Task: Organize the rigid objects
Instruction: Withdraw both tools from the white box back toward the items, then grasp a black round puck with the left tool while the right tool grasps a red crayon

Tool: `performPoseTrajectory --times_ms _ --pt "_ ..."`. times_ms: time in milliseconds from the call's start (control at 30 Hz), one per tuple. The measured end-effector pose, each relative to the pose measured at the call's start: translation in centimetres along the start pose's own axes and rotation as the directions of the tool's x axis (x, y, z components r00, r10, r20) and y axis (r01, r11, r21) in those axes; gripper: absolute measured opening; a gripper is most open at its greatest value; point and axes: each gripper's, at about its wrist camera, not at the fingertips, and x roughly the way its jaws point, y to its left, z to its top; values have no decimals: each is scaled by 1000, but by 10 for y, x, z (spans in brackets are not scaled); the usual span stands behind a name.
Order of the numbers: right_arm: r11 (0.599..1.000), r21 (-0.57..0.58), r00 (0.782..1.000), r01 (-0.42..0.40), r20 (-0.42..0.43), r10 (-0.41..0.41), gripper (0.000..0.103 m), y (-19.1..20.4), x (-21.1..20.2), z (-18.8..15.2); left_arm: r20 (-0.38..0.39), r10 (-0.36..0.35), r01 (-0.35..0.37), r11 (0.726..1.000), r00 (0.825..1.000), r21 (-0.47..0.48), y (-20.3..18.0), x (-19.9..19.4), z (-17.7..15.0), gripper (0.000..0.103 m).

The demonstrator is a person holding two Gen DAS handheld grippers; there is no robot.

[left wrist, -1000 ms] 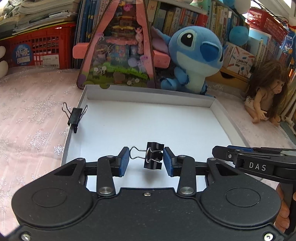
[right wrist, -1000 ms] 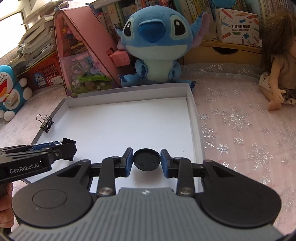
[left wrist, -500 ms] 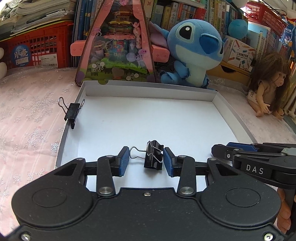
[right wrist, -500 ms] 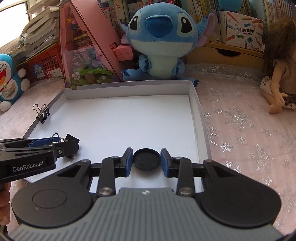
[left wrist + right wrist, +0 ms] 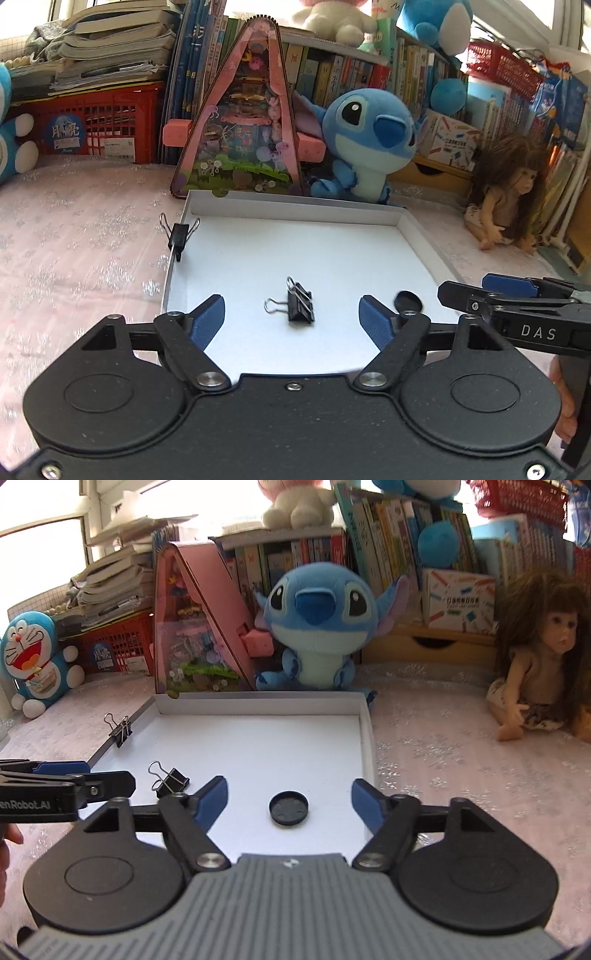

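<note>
Both grippers have opened since the earlier frames, releasing their loads into the white tray (image 5: pixel 417 236). Left gripper (image 5: pixel 291 317): jaws spread, binder clip (image 5: pixel 300 307) lying free between the fingers. Right gripper (image 5: pixel 290 798): likewise spread around the black cap (image 5: pixel 288 808). Both items are light, stiff and smooth (grasp across the flat sides). The near tray edge is hidden; a second clip (image 5: pixel 178 236) probably grips the wall.

Sunlit bookshelves (image 5: pixel 388 542), perhaps a window (image 5: pixel 40 550) at left, pink snowflake tablecloth (image 5: pixel 74 236).
</note>
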Motion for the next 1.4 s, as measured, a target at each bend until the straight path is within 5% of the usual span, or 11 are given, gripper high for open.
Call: performPoseTrajectory --times_ms 567,1400 --pt "998 24 996 -56 66 54 97 0 -69 -55 85 -19 12 997 996 80 -18 -77 -69 85" --pt "997 -74 988 -1 155 12 102 15 -108 -124 168 -61 33 986 984 163 -17 -123 -147 91"
